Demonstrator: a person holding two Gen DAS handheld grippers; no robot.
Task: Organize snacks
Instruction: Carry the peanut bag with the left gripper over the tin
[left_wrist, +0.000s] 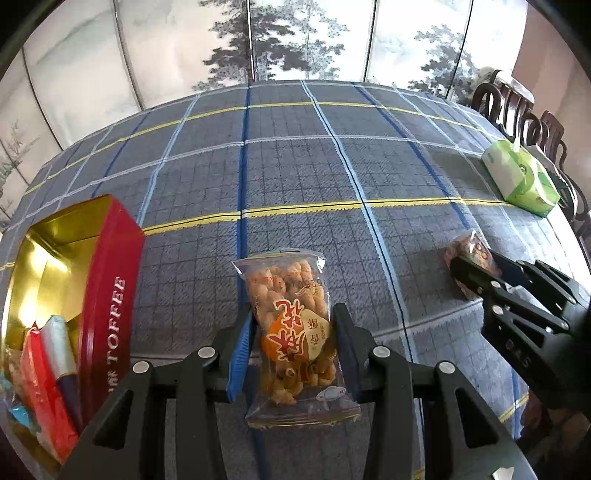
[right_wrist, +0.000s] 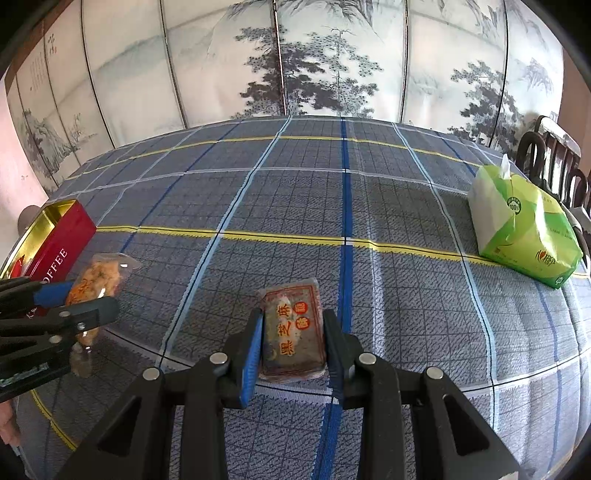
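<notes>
A clear bag of golden fried twists (left_wrist: 291, 295) with an orange label sits between the blue pads of my left gripper (left_wrist: 293, 314), which is shut on its sides. To its left stands an open red toffee tin (left_wrist: 110, 280) with a gold inside, holding several wrapped snacks. In the right wrist view my right gripper (right_wrist: 292, 321) is shut on a dark brown flat cake packet (right_wrist: 291, 332) with red characters. The left gripper (right_wrist: 90, 297) and its bag (right_wrist: 101, 275) show at the left there, in front of the tin (right_wrist: 62, 240). Whether either packet is off the cloth I cannot tell.
A blue-grey checked tablecloth (right_wrist: 332, 206) covers the table. A green tissue pack (right_wrist: 524, 229) lies at the right edge, with dark wooden chairs (left_wrist: 517, 110) behind it. A painted folding screen (right_wrist: 332, 66) stands behind the table.
</notes>
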